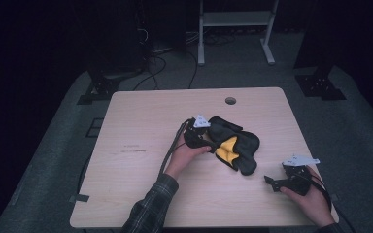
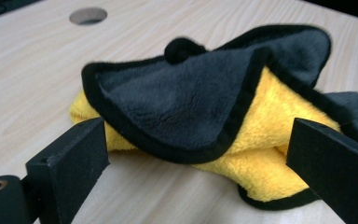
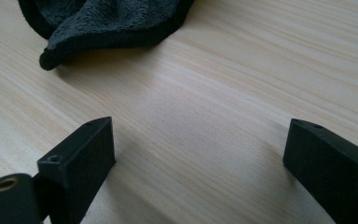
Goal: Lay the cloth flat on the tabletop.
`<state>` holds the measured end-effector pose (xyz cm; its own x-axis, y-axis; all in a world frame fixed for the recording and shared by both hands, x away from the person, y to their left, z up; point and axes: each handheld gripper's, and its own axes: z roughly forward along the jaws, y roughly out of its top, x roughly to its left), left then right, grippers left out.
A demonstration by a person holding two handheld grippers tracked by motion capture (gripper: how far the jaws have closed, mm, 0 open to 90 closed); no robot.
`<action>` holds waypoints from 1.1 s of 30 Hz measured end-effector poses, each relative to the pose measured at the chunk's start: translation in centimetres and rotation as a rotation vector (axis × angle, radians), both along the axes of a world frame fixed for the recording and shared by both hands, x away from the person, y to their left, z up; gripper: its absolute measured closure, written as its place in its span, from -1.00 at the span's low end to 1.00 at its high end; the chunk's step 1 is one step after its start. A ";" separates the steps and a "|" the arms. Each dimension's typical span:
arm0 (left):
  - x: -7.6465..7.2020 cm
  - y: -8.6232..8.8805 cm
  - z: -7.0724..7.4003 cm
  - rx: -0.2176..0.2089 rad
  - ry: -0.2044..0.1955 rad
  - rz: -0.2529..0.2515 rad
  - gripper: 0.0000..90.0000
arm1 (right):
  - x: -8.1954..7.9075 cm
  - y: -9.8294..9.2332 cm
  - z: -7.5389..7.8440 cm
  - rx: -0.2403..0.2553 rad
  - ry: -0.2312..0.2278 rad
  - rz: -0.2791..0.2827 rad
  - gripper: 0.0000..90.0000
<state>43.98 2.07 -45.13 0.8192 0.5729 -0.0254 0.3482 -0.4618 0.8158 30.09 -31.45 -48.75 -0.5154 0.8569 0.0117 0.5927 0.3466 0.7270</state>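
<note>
A crumpled cloth (image 1: 235,143), dark grey on one side and yellow on the other with black trim, lies near the middle of the wooden table (image 1: 141,121). My left gripper (image 1: 209,141) is at the cloth's left edge, open. In the left gripper view its jaws stand wide on either side of the folded cloth (image 2: 205,107), with nothing clamped. My right gripper (image 1: 273,182) rests low over the table near the front right, open. In the right gripper view the cloth's grey corner (image 3: 102,23) lies ahead at upper left, apart from the jaws.
A round cable hole (image 1: 230,100) is in the table's far edge area. Bare wood surrounds the cloth on all sides. Beyond the table are a white frame (image 1: 235,29), dark stands and cables on the floor.
</note>
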 end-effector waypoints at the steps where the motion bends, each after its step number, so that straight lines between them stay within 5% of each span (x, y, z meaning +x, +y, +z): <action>1: 0.0 0.0 0.0 0.000 0.000 0.000 -0.90 | 0.0 0.0 0.0 0.000 0.001 0.000 -0.83; 8: 0.2 -0.5 -1.3 0.014 0.051 -0.002 -0.69 | 0.0 0.0 0.0 0.000 0.001 0.000 -0.83; 13: 0.5 -0.6 -1.6 -0.005 0.120 0.067 -0.43 | 0.0 0.0 0.0 0.000 0.001 -0.001 -0.83; 20: 0.7 -0.5 -2.2 -0.036 0.142 0.077 -0.36 | 0.0 0.0 0.0 0.000 0.000 0.000 -0.83; 27: 0.9 -0.4 -1.8 -0.083 0.131 0.081 0.04 | 0.0 0.0 0.0 0.000 0.001 0.000 -0.83; 33: 1.2 0.2 -1.5 -0.131 0.151 0.081 0.65 | 0.0 0.0 0.0 0.000 0.001 0.000 -0.83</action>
